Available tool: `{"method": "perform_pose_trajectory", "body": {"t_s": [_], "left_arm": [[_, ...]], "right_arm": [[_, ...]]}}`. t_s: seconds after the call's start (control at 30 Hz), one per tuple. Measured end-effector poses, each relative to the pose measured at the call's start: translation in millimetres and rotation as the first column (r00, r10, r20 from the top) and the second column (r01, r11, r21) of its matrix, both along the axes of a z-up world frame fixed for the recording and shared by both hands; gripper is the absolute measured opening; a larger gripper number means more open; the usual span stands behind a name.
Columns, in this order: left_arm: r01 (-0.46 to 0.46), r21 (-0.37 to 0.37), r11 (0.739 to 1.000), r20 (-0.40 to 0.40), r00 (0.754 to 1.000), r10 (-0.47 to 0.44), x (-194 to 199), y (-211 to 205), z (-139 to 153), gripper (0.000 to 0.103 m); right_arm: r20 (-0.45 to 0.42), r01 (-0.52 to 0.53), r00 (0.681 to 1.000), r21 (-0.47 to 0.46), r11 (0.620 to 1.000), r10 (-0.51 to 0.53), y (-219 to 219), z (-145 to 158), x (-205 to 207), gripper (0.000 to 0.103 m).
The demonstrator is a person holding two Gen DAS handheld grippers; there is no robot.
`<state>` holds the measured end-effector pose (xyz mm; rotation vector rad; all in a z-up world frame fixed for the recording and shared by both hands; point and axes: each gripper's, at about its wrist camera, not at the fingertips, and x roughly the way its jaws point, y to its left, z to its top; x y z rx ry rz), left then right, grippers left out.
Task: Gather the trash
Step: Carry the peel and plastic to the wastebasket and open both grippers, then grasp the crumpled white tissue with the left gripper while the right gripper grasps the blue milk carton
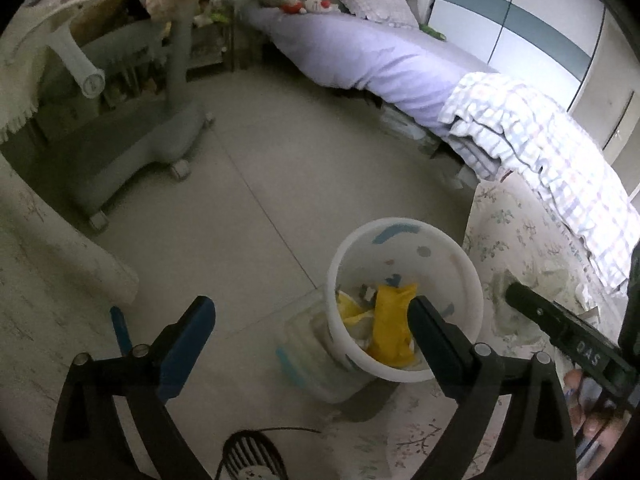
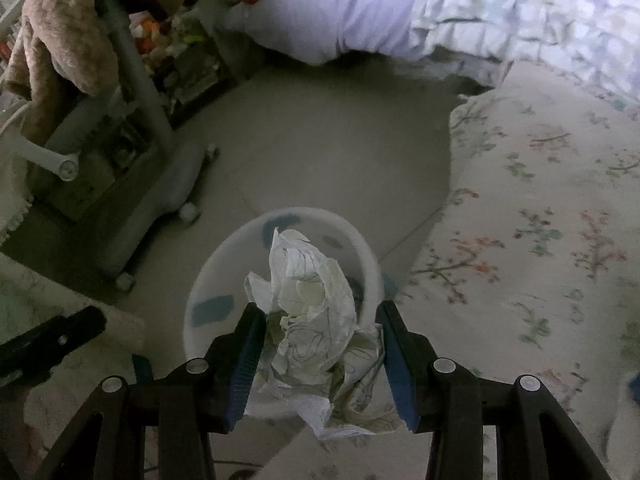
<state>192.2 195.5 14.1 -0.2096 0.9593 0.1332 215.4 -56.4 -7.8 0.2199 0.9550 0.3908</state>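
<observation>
A lavender bed [image 1: 372, 60] and grey wheeled stand [image 1: 160, 148] flank the floor.

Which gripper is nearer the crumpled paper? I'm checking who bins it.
Right. The right gripper has the crumpled paper between its fingers above the trash bin; the left gripper is open, empty, beside the bin.
</observation>
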Motion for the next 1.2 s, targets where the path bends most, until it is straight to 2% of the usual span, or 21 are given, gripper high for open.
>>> {"method": "perform_pose_trajectory", "body": {"t_s": [0.1, 0.2, 0.23, 0.47, 0.8, 1.03, 1.2], "left_arm": [[0.001, 0.015, 1.000, 0.007, 1.000, -0.001, -2.4, 1.3, 2.0, 0.099], [0.005, 0.008, 1.000, 0.001, 1.000, -0.005, -3.8, 1.7, 1.0, 0.103], [0.007, 0.003, 1.000, 0.000, 1.000, -0.007, -4.4, 1.4, 1.0, 0.103], [0.045, -0.020, 0.999, 0.006, 0.999, -0.045, -9.8, -14.6, 3.9, 0.103], [0.158, -0.060, 0.986, 0.018, 0.987, -0.158, -27.8, -58.6, 13.9, 0.103], [0.259, -0.065, 0.964, -0.002, 0.966, -0.259, -44.2, -97.6, 12.7, 0.103], [0.328, -0.068, 0.942, -0.014, 0.944, -0.330, -54.4, -122.9, 9.9, 0.103]], "right_arm": [[-0.004, -0.014, 1.000, 0.025, 1.000, 0.014, 6.1, 0.4, 7.0, 0.054], [-0.001, -0.010, 1.000, 0.073, 0.997, 0.010, 4.9, 4.9, 10.6, 0.078], [0.006, 0.003, 1.000, 0.076, 0.997, -0.003, 2.4, 8.4, 9.8, 0.082], [0.034, 0.030, 0.999, 0.003, 1.000, -0.030, -12.6, 29.0, -3.7, 0.086], [0.108, 0.070, 0.992, -0.114, 0.991, -0.058, -64.1, 62.9, -58.7, 0.097], [0.146, 0.123, 0.984, -0.171, 0.978, -0.098, -116.6, 79.0, -104.9, 0.099], [0.140, 0.168, 0.980, -0.179, 0.970, -0.143, -159.9, 73.7, -134.3, 0.099]]}}
